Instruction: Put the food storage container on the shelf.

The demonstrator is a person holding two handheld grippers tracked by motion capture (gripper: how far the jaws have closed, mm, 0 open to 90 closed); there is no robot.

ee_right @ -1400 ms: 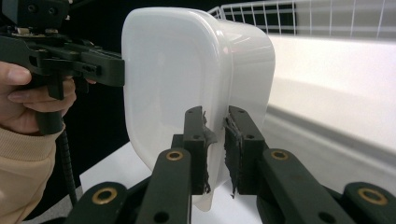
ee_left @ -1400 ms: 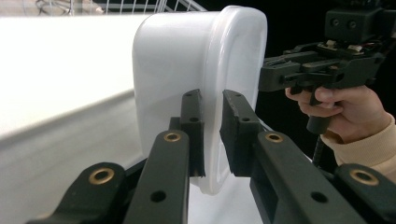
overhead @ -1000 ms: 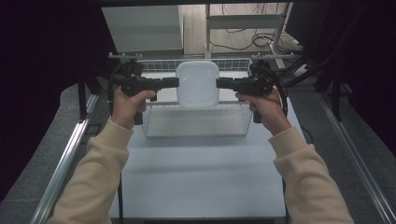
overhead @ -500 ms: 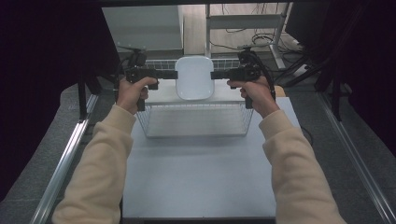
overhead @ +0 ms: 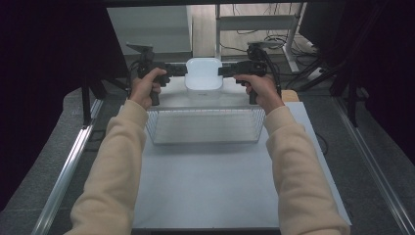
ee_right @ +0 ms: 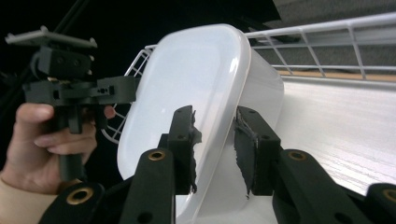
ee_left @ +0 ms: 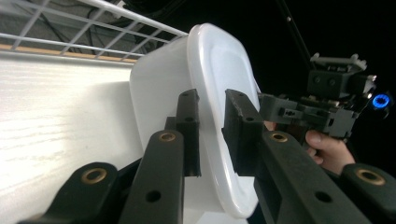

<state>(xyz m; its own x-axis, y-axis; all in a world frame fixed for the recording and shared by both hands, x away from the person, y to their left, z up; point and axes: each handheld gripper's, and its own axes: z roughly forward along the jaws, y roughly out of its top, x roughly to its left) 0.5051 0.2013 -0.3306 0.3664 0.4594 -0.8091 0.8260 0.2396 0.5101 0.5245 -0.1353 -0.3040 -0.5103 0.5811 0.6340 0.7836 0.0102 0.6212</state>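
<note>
A tub [overhead: 203, 76] sits at the far edge of the desk [overhead: 215, 181], just behind a wire basket [overhead: 205, 126] that stands across the desk's middle. The left tongs [overhead: 180, 70] reach it from the left and the right tongs [overhead: 226, 70] from the right, each straddling the rim on its side. The near half of the desk lies between the person's forearms.

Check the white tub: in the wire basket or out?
Out. The white tub sits beyond the wire basket on the table's far side.
</note>
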